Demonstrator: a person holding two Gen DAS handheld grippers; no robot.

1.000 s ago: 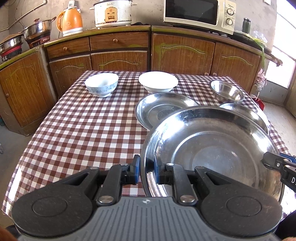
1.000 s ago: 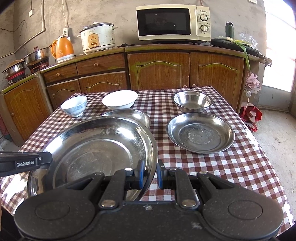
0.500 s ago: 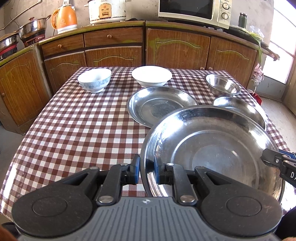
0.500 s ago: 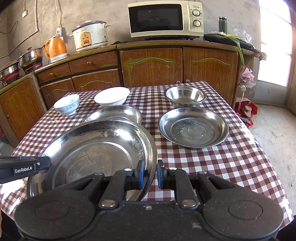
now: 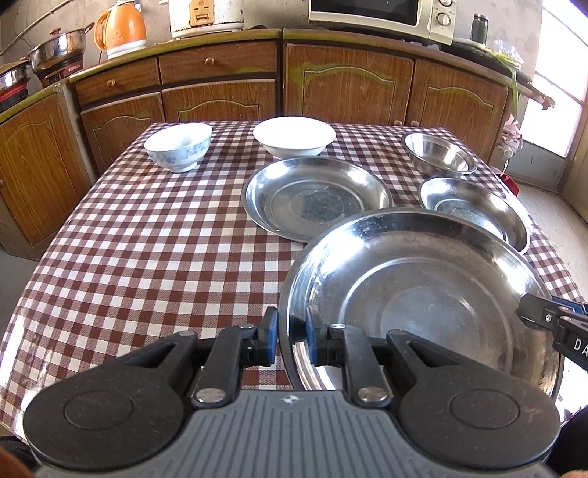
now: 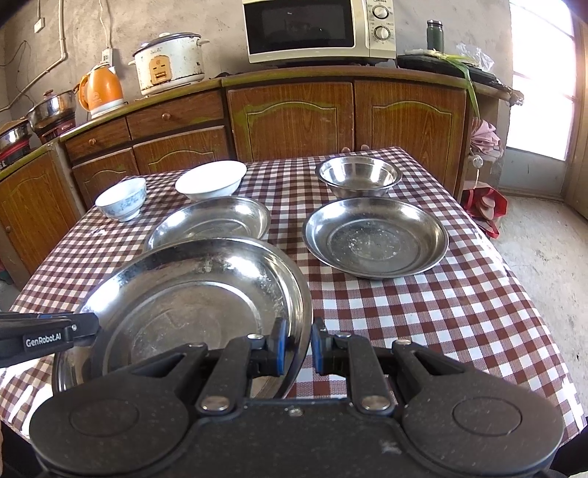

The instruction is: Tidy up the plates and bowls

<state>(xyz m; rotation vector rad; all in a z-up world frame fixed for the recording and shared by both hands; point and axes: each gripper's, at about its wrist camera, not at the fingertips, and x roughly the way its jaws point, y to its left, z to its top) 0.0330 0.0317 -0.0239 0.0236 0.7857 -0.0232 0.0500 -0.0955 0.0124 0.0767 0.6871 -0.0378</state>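
Note:
A large steel plate (image 5: 415, 294) (image 6: 191, 294) is held between both grippers over the near part of the checked table (image 5: 147, 257). My left gripper (image 5: 290, 342) is shut on its left rim. My right gripper (image 6: 297, 349) is shut on its right rim, and each gripper shows at the other view's edge, right gripper (image 5: 551, 320), left gripper (image 6: 55, 331). Beyond lie two smaller steel plates: middle plate (image 5: 316, 198) (image 6: 213, 220), right plate (image 5: 474, 209) (image 6: 375, 239). Behind them stand a steel bowl (image 5: 439, 152) (image 6: 358, 176), a white bowl (image 5: 294, 138) (image 6: 211, 180) and a blue-patterned bowl (image 5: 178, 145) (image 6: 121, 196).
Wooden cabinets (image 6: 294, 121) run behind the table, with a microwave (image 6: 316, 29), a rice cooker (image 6: 169, 62) and an orange kettle (image 6: 101, 90) on the counter. The table's left half (image 5: 128, 239) carries only the cloth. Bare floor (image 6: 544, 257) lies to the right.
Both grippers keep their grip on the large plate. The dishes on the table have drifted slightly up in the left wrist view, so the held plate covers less of the middle plate.

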